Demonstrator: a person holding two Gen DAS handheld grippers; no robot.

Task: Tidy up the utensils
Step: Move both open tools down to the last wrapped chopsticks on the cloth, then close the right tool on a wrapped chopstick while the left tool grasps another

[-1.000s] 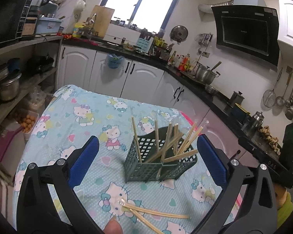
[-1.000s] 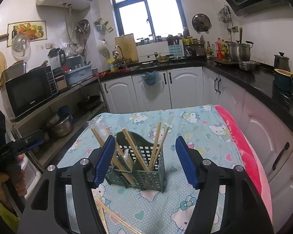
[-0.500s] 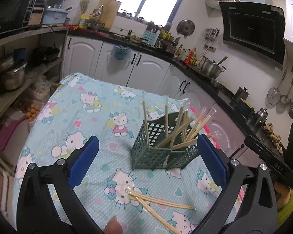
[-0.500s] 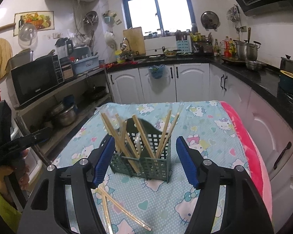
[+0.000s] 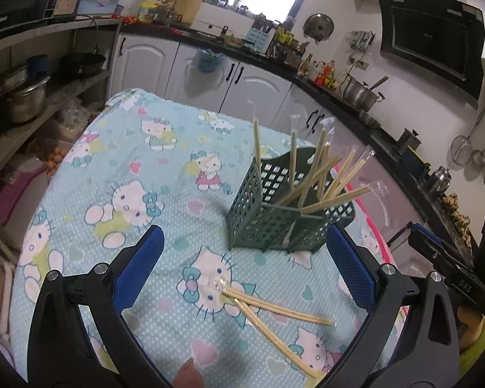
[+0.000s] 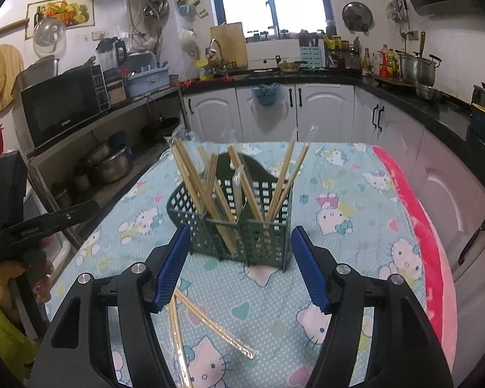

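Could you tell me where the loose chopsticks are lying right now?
The loose chopsticks lie on the tablecloth, nearer both cameras than the green basket.

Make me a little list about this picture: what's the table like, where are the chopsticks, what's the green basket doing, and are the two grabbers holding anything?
table cover: light blue cartoon-cat cloth
green basket: stands upright on the cloth
chopsticks in basket: several, leaning out at different angles
loose chopsticks: wrapped pairs lying flat on the cloth, in front of the basket
left gripper: open, holding nothing
right gripper: open, holding nothing
left to tidy: the loose chopsticks
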